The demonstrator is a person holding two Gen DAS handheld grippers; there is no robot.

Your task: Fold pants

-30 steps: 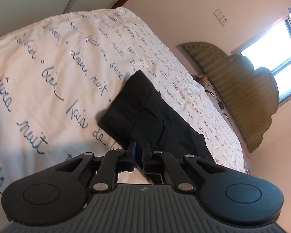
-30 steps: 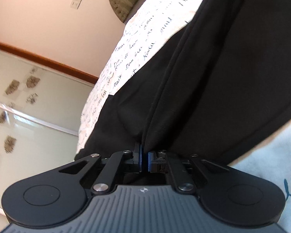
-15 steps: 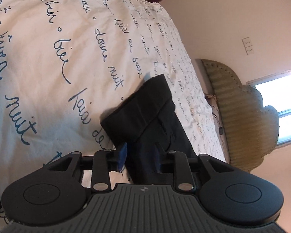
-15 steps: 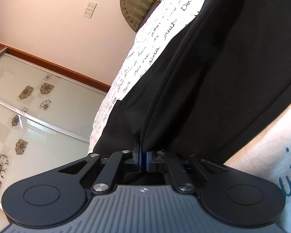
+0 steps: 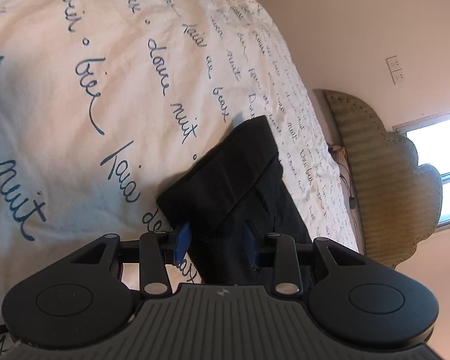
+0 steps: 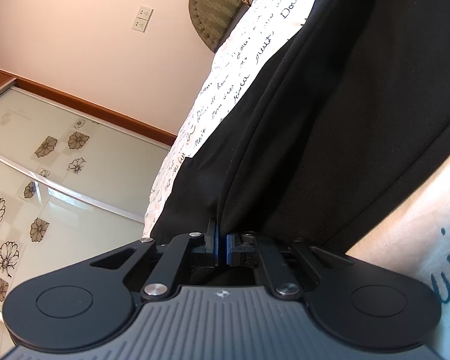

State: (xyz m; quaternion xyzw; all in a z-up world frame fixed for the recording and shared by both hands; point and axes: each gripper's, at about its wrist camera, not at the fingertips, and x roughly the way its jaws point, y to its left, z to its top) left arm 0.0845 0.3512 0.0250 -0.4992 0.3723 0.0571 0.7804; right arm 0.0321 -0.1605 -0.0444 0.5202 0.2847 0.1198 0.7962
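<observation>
Partly hidden pants (image 6: 330,120) fill right claw (image 6: 221,247) view

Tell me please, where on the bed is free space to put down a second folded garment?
The bedspread is bare across the wide stretch from the black pants to the bed's far edge. Between the pants and the headboard only a narrow strip stays free. It is crowded near the left gripper and the right gripper.

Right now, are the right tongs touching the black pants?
Touching. The right wrist view shows the right tongs shut on a fold of the black pants, the cloth pinched between the blue pads.
</observation>
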